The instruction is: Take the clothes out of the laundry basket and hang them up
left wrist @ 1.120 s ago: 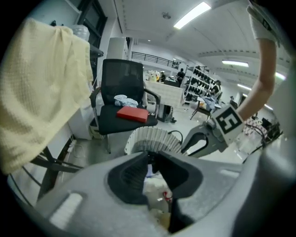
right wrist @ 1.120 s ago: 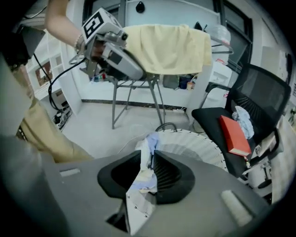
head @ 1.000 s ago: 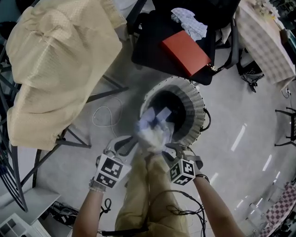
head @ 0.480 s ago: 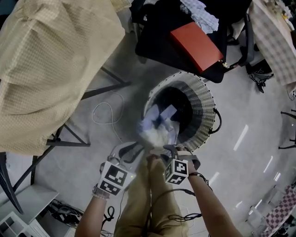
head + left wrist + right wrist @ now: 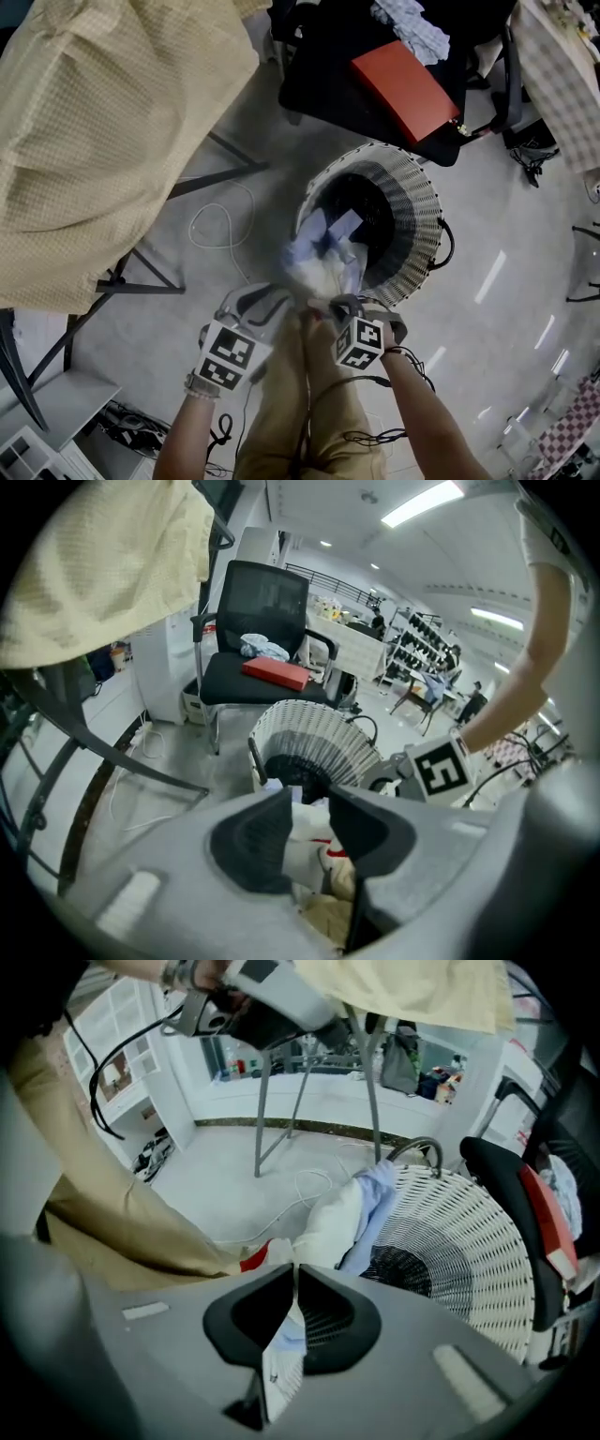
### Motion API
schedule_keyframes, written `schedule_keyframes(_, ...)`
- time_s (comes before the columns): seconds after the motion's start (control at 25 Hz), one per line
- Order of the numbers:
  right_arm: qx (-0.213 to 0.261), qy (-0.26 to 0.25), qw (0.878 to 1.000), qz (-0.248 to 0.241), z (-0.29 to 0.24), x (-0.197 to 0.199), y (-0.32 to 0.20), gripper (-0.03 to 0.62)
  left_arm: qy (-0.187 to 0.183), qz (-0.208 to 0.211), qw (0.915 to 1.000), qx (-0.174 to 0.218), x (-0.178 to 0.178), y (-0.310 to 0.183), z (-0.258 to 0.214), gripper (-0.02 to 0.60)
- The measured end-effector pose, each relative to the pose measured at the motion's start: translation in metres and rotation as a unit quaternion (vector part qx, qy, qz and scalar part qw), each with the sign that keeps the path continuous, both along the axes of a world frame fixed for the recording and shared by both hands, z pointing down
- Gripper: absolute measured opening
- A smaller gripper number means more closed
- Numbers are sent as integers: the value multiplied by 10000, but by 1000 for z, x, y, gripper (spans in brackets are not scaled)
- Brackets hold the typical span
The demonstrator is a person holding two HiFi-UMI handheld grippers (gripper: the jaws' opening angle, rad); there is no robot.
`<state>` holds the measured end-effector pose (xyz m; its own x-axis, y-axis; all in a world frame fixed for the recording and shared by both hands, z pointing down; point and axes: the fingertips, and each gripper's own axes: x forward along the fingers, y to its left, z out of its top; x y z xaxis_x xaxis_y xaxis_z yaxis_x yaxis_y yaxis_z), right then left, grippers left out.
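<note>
Our right gripper (image 5: 293,1271) has just clamped shut on the crumpled pale blue-and-white garment (image 5: 317,261) at the near rim of the round white wicker laundry basket (image 5: 417,211), while our left gripper (image 5: 310,801) has been opening and is released, cloth loose between its jaws, so we judge the lift-out ready.

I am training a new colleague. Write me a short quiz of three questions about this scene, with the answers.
1. True or false: the red box lies on the chair.
2. The yellow cloth is: A on the chair, B draped over a rack, C under the red box.
3. What does the right gripper pinch?

Key: 1 true. 2 B. 3 the garment; the jaws have just been closing on it.
</note>
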<state>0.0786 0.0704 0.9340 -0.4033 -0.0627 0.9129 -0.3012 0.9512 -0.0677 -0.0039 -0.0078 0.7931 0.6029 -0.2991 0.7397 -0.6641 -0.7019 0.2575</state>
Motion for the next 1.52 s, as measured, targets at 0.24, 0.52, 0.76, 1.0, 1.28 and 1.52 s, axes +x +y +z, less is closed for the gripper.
schedule_keyframes(0.24, -73, -618, 9899, 1272, -53, 14, -37, 17, 32, -147, 9999, 5, -1, -8, -29, 138)
schedule_keyframes(0.52, -86, -1528, 9515, 2668, -134, 29, -84, 15, 255, -427, 9987, 88, 5, -26, -80, 212)
schedule_keyframes(0.76, 94, -2220, 9132, 3416, -212, 41, -121, 15, 447, -491, 9976, 202, 16, -41, -133, 239)
schedule_keyframes(1.0, 463, -2987, 8769, 3738, -307, 47, -161, 15, 714, -423, 9962, 276, 29, -53, -181, 256)
schedule_keyframes(1.28, 1114, -3741, 8547, 3421, -428, 45, -197, 15, 671, -254, 9955, 614, 30, -74, -232, 270)
schedule_keyframes(1.52, 1829, -4237, 8444, 2720, -534, 43, -221, 15, 453, -55, 9941, 987, 29, -106, -265, 276)
